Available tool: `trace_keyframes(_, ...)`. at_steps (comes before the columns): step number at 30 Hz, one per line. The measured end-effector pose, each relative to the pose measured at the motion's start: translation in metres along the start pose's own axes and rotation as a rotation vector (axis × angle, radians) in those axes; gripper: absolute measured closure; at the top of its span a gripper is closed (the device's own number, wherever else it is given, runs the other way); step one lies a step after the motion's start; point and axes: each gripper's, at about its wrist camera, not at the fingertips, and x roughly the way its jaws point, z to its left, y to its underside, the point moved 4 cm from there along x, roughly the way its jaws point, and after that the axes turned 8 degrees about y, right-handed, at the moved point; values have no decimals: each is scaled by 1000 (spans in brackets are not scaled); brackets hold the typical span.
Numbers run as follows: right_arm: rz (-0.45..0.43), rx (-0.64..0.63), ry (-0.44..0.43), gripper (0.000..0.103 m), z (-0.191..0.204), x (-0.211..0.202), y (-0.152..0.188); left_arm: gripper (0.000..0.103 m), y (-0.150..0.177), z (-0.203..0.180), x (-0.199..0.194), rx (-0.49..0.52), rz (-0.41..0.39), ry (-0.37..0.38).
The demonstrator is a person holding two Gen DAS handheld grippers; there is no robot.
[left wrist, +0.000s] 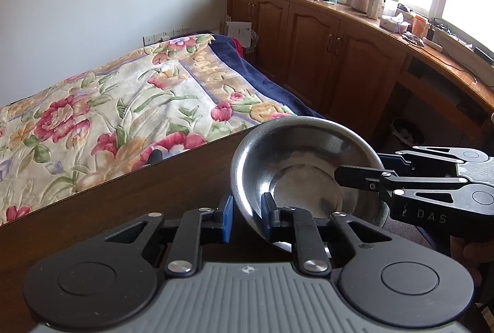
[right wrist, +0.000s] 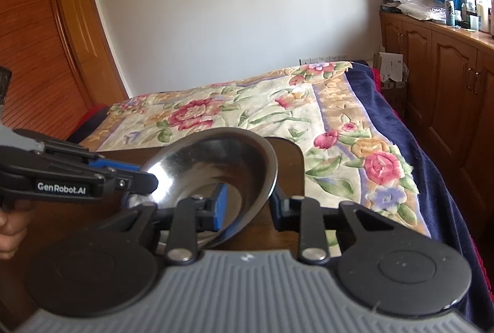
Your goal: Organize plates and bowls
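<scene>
1. Both grippers engage one steel bowl (left wrist: 304, 175), each straddling its rim on opposite sides.
2. Surface: a dark brown wooden table (left wrist: 123, 209) carries the bowl. The bowl is tilted; whether its base touches the table cannot be told.
3. Room: a bed with a floral blanket (left wrist: 117, 104) lies just beyond the table. A white wall with switch plates stands behind it. Wooden cabinets (left wrist: 308, 36) run under a bright window, their top crowded with bottles and boxes. A slatted wooden door (right wrist: 37, 48) shows at the left in the right wrist view.
4. Count: one bowl, two grippers, one table. No plate is in view.
5. Left gripper (left wrist: 247, 218): jaws moderately apart, the bowl's near rim between them. One blue pad (left wrist: 228, 217) sits outside the wall, the other finger inside the bowl. A gap shows at the outer pad, so this is not a firm clamp.
6. Right gripper (right wrist: 248, 203): jaws likewise parted across the rim, one blue pad (right wrist: 220, 206) inside the bowl, the other finger outside. Contact at the outer finger cannot be told.
7. A hand (right wrist: 10, 232) holds the left gripper's handle.
</scene>
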Motion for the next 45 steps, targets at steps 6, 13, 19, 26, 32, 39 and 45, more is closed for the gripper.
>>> trace_keyframes(6,3,-2,14,74,1,1,1,82,1,1,-2,-1,-2,7)
trace_keyframes(13,16,6,11,79,0,6,2,81,3,0,1,3,3,11)
trace_keyframes(19,18,1,9,79,0,9,3,80,4,2,5,-6,20,25)
trace_keyframes(26,26,18,8,82,3,10,5,82,4,1,0,3,25,14)
trace_keyframes(32,-4,21,1,83,8,-5,-3,82,-2,-5,-32,26,-29,15)
trace_keyframes(39,-63,-7,-11,83,28,-37,-17,82,-1,-13,-82,54,-105,4)
trace_keyframes(45,-93,-33,-24,83,46,-58,-23,82,10,-17,-122,62,-142,-6)
